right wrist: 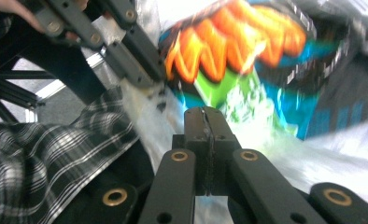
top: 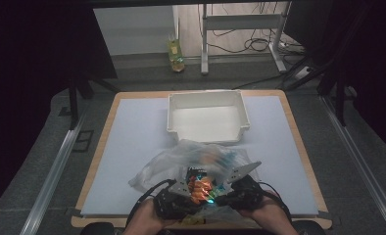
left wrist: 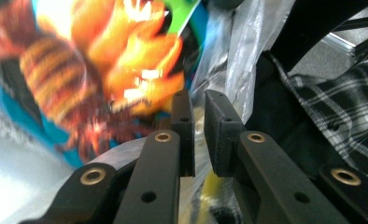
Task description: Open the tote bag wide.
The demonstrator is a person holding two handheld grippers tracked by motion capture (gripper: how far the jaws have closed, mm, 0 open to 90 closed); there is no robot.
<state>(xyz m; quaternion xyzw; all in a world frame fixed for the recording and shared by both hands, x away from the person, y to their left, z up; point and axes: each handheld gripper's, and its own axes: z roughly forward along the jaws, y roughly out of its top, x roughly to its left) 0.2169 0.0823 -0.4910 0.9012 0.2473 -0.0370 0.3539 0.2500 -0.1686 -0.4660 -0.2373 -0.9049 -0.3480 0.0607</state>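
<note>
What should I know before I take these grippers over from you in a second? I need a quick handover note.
Left gripper: jaws nearly shut, pinching the clear plastic bag at its near edge.
Right gripper: shut on the same bag's film.
Snack packet: orange and blue, in the bag's mouth between both grippers.
White bin: behind the bag, nothing in it.
Done: bag gripped on both sides.
Left: probably getting the packet out and into the bin.

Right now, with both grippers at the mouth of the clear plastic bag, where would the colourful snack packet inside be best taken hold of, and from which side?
Probably by its near top edge, coming in from the person's side through the bag's mouth. The snack packet lies flat with that end toward the left gripper and right gripper, which pinch the plastic bag film on either side of it. A thin crimped edge suits narrow jaws; the puffed middle would slip.
</note>
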